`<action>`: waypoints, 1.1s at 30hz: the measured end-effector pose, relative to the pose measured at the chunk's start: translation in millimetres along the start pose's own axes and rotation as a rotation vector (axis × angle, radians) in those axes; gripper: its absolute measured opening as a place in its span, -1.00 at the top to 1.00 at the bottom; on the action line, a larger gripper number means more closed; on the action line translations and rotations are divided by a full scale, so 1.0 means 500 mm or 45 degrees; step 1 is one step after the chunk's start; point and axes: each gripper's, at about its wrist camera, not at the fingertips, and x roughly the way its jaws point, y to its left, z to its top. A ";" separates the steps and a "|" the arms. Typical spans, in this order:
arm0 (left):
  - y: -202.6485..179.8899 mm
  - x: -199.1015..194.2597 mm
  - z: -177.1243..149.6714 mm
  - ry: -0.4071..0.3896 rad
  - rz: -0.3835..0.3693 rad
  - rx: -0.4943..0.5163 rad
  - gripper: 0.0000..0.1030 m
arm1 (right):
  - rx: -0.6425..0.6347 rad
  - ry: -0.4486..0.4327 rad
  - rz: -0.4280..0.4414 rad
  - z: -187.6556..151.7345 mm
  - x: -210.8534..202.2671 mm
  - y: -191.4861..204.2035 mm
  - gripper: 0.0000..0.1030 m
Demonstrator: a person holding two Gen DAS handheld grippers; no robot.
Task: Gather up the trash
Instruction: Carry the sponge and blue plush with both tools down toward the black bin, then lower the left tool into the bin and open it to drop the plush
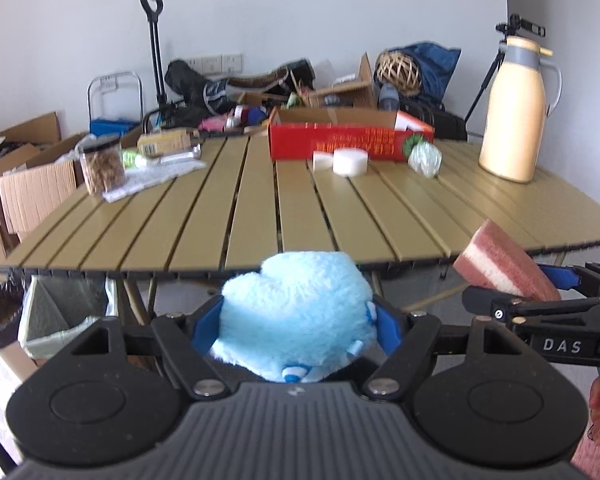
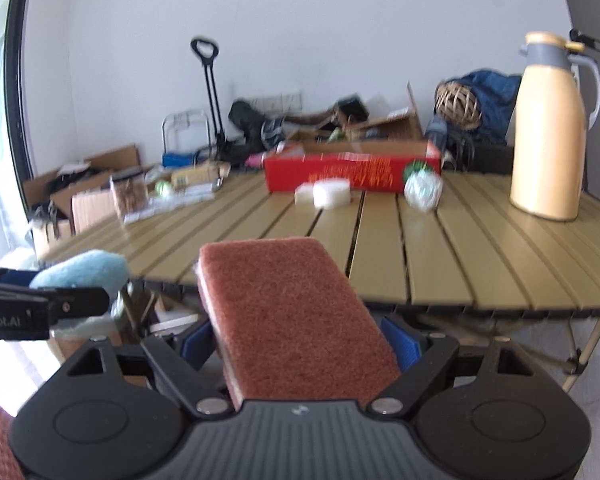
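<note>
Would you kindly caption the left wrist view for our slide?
Left gripper holds a fluffy blue toy before the slatted table; right gripper alongside grips a sponge.

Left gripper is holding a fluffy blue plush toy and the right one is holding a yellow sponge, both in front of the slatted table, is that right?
Not quite. The sponge in the right gripper is reddish-brown, not yellow, as the right wrist view shows. The rest holds: the left gripper holds the fluffy blue plush toy, both in front of the slatted table.
</note>
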 end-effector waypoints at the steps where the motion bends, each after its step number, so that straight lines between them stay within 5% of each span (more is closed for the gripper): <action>1: 0.004 0.004 -0.010 0.018 -0.008 -0.005 -0.48 | -0.008 0.023 0.001 -0.009 0.006 0.005 -0.68; 33: 0.073 0.218 -0.201 0.495 0.047 -0.056 -0.48 | -0.179 0.715 -0.057 -0.219 0.202 0.040 -0.68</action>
